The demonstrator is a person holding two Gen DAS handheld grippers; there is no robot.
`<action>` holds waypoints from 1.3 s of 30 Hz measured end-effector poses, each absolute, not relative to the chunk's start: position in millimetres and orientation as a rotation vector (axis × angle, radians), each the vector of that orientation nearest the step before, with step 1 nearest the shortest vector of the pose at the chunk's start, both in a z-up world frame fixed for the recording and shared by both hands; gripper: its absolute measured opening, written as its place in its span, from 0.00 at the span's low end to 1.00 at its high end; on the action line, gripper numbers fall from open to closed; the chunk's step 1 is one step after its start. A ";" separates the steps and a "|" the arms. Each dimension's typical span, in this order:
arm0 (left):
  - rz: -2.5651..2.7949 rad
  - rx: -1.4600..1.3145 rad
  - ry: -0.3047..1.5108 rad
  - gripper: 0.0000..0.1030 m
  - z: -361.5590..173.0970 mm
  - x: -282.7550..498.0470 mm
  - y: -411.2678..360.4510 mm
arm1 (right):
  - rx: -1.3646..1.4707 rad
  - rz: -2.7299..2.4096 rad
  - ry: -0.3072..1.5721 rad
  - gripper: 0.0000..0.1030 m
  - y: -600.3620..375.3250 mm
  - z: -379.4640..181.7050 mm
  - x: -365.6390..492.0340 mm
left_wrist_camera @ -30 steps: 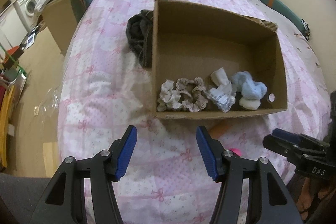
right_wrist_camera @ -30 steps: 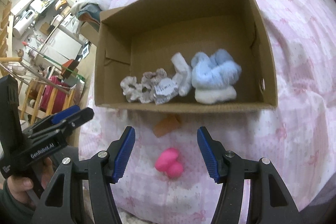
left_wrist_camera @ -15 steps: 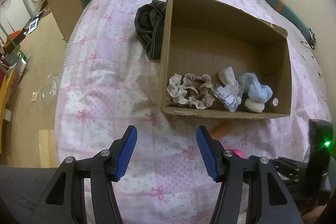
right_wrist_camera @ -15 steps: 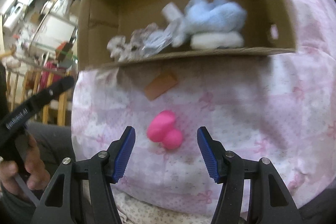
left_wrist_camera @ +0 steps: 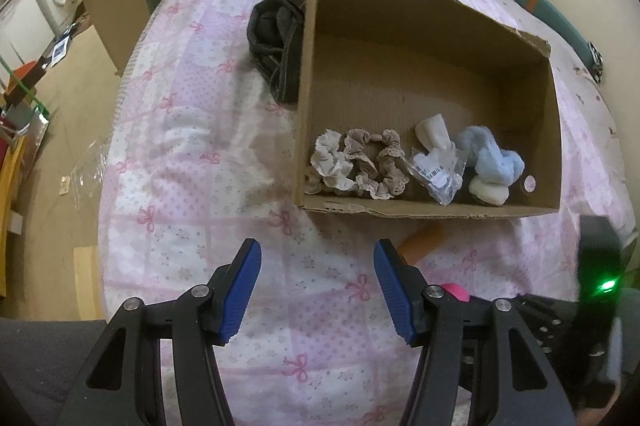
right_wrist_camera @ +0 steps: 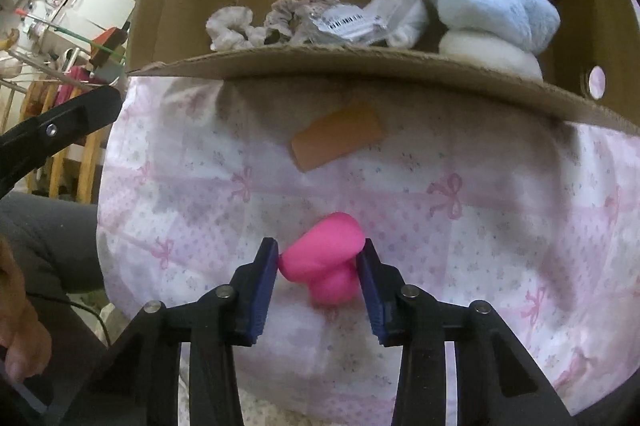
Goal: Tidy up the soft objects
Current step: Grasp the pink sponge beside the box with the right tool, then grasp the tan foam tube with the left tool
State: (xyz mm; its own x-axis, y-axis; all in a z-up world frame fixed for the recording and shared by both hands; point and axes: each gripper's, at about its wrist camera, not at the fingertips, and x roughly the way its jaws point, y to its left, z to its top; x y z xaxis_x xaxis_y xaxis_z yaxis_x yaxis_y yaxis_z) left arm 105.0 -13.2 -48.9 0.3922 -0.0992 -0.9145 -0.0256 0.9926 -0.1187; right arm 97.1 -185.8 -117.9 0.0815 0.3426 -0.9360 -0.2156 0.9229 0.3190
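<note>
I am closing my right gripper (right_wrist_camera: pixel 319 260), wide open a moment ago, onto the squashy pink lump (right_wrist_camera: pixel 326 260) lying on the pink quilt (right_wrist_camera: pixel 480 246) before the cardboard box (right_wrist_camera: pixel 360 64), my left gripper (left_wrist_camera: pixel 318 286) hanging wide, empty.

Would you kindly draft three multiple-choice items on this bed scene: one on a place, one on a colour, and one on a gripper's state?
1. Where does the dark bundled garment lie?
A. Inside the cardboard box
B. On the bedspread, against the box's outer wall
C. On the floor

2. What colour is the soft object between the right gripper's fingers?
A. Pink
B. Light blue
C. Beige

3. How does the left gripper stand?
A. Shut on a scrunchie
B. Shut on nothing
C. Open, over the bedspread

Answers: 1 B, it sits outside the cardboard box, on the bedspread. 2 A, it is bright pink. 3 C, its jaws are wide apart with nothing between.
</note>
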 end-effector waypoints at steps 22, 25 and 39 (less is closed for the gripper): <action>-0.255 0.208 1.230 0.54 -92.7 137.7 -105.3 | 0.507 0.331 1.310 0.40 -284.4 -70.5 82.9; -0.264 0.252 1.256 0.52 -104.1 146.9 -116.0 | 0.538 0.329 1.296 0.40 -289.4 -71.2 84.6; -0.198 0.304 1.268 0.50 -120.9 152.4 -147.3 | 0.600 0.352 1.263 0.40 -300.5 -63.7 85.4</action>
State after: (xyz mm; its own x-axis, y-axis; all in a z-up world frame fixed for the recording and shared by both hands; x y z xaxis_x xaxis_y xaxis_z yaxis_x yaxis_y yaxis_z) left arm 152.4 -147.3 -120.9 0.2895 0.0209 -0.9569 0.3113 0.9433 0.1148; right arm 85.4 -300.5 -63.7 0.2794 0.5597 -0.7802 0.0757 0.7972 0.5990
